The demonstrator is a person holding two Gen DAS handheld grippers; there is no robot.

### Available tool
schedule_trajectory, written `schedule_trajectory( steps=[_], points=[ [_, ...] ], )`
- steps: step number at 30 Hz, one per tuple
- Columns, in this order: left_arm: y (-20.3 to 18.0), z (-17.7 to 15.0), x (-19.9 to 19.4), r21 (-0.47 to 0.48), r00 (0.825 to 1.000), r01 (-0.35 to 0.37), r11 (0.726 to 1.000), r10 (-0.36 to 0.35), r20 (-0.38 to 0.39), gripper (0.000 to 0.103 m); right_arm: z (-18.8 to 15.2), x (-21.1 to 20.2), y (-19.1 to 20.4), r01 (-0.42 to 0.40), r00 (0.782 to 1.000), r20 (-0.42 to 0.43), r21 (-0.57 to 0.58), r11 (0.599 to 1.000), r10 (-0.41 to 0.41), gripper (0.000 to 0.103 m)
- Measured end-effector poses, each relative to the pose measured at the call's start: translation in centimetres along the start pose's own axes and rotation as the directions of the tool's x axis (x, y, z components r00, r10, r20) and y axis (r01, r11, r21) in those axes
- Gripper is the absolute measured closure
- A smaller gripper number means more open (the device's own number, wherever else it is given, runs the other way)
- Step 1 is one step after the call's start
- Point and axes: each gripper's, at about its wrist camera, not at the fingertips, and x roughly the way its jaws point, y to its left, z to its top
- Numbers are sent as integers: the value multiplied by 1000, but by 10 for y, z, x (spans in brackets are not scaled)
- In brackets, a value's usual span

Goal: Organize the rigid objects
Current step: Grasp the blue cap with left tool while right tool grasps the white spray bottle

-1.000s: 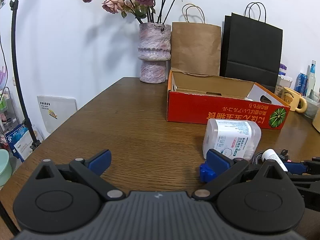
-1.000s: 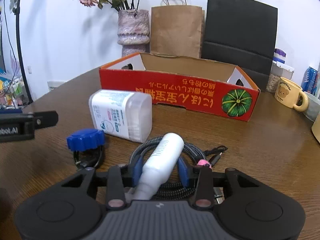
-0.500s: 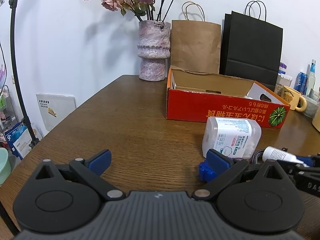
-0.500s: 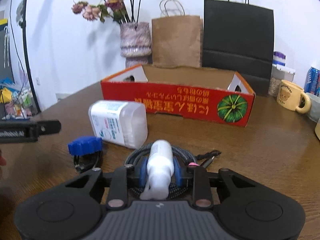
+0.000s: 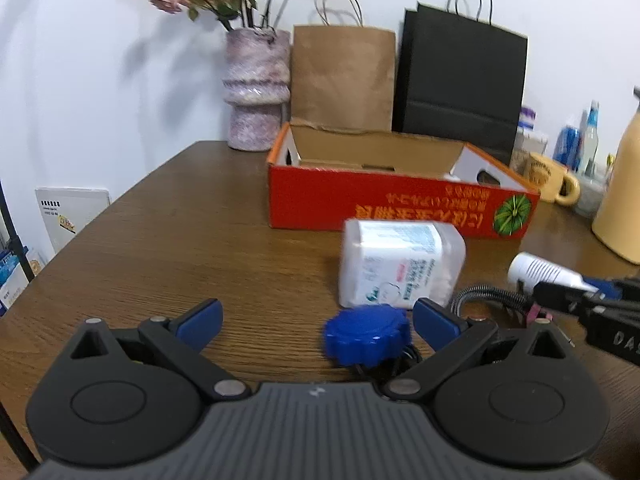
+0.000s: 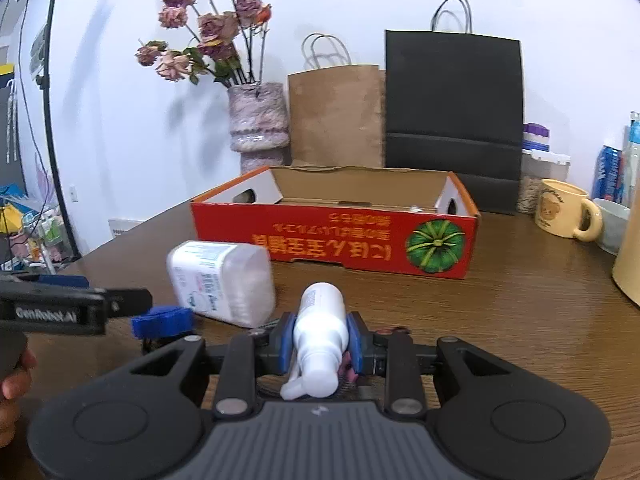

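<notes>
My right gripper (image 6: 321, 338) is shut on a white spray bottle (image 6: 321, 330) and holds it lifted off the table; the same bottle (image 5: 540, 271) shows at the right of the left wrist view. A clear cotton-swab box (image 6: 224, 282) lies on its side in front of the open red carton (image 6: 336, 240). My left gripper (image 5: 318, 318) is open, low over the table, with a blue knob (image 5: 367, 334) between its fingers but untouched. The swab box (image 5: 400, 264) lies just beyond the knob. A coiled braided cable (image 5: 492, 296) rests under the lifted bottle.
Against the wall stand a vase of dried flowers (image 6: 258, 120), a brown paper bag (image 6: 336, 114) and a black paper bag (image 6: 452, 120). A yellow mug (image 6: 564, 208), a bowl, cans and a cream jug (image 5: 622, 200) crowd the right edge. A light stand rises at left.
The right gripper has lifted the spray bottle off the coiled cable and tilted it up toward the carton. The left gripper slid right, bringing the blue knob between its open fingers.
</notes>
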Motion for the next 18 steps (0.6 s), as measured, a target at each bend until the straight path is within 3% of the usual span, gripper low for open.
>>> schedule_trajectory(
  steps=[10,18],
  points=[
    [-17,1,26,-4,996,-37,999,36,-81,0,-2,-6,-25,34,999,21,30,999,-34,76],
    [-18,-1,25,-2,997,-22,1000,21,-75,0,-4,-9,-17,34,999,34,6,999,-34,76]
  ],
)
